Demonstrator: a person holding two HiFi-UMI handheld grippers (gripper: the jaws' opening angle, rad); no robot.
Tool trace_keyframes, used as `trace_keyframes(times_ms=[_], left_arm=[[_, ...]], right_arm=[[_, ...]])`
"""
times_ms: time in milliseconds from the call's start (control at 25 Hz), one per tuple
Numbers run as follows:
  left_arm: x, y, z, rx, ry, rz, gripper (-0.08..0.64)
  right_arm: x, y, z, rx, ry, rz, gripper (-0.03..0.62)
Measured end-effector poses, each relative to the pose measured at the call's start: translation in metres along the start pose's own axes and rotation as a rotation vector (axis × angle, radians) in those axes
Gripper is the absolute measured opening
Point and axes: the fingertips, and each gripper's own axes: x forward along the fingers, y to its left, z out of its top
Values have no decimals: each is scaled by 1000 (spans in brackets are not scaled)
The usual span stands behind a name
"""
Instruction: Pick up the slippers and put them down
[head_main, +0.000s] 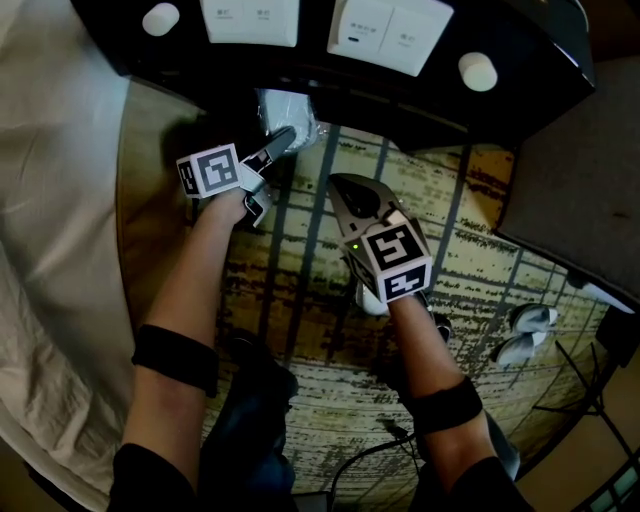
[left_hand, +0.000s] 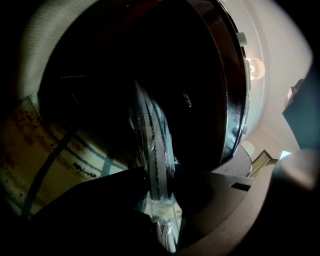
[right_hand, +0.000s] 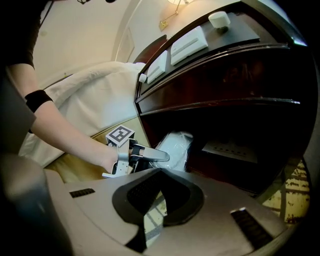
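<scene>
Your left gripper (head_main: 281, 142) is in at the mouth of the nightstand (head_main: 420, 105), and its jaws are pinching the plastic-wrapped slippers (head_main: 291, 116). In the left gripper view the pack runs upright between the two dark jaws, with both sides bearing on the wrap. The pack stands in the dark recess under the nightstand top, at its left end, and it does not look lifted clear yet.

Your right gripper (head_main: 342, 188) hangs over the patterned carpet (head_main: 480, 240), just right of the action. Its jaws are pressed together with nothing in them.

So I'd call the grasp made and the rest still ahead: draw the pack out, carry it off, set it down.

Watch the overhang. The nightstand top juts out above the pack, so pulling straight up looks risky; out toward you seems the cleaner line. The wrap is slick and crinkled, so it may slip in the grip.

Around you, the white bed sheet (head_main: 50, 200) is close on your left. Two switch panels (head_main: 388, 33) and a white round cap (head_main: 478, 71) sit on the nightstand top. A pale pair of footwear (head_main: 528, 333) lies on the carpet well to your right. The open carpet in front of you offers room for the put-down.
</scene>
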Motion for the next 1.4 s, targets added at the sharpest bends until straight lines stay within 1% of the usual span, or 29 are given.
trace_keyframes(times_ms=[280,440,520,680,840,1000,1280,1400], left_arm=[[-41,-39,-35,-12,28,-51,103],[-76,-64,-71,-55,42,-54,103],[-92,-76,-91,-86,42,-56,103],[-120,-90,-132,-122,61,-57,103],[-134,-82,-176,-141,97,-32,103],[-137,-64,-212,-189,130,-13,104],[-133,-30,-257,-262,180,31,104],[-134,-20,-264,-263,198,65,103]], right_arm=[[-29,19,8,1,33,16,0],[-57,37,11,-12,68,34,0],[-71,39,9,-21,87,28,0],[-91,46,9,-29,87,27,0],[-102,44,-4,-24,103,17,0],[-100,41,-26,-17,115,11,0],[-91,49,-63,-15,143,20,0],[-88,54,-67,-23,151,28,0]])
